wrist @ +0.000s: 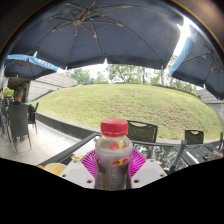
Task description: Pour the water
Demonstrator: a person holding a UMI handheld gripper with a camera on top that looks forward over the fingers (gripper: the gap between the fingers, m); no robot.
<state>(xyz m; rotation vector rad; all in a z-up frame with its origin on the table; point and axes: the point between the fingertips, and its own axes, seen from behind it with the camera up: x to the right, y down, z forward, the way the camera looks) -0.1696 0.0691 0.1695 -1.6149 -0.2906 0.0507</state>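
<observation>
A clear plastic bottle [113,155] with a red cap [114,127] and a colourful label stands upright between my fingers. My gripper [113,166] is shut on the bottle, with a pink pad [90,163] pressed to its left side and the other pink pad [137,162] pressed to its right side. The bottle is held up in the air, above the table. Its lower part is hidden below the fingers.
A table edge [70,156] shows low on the left with something yellow [55,169] on it. Dark chairs [18,120] stand on the left and more chairs [143,131] beyond the bottle. A large parasol [100,30] spreads overhead, and a grassy bank [120,100] lies behind.
</observation>
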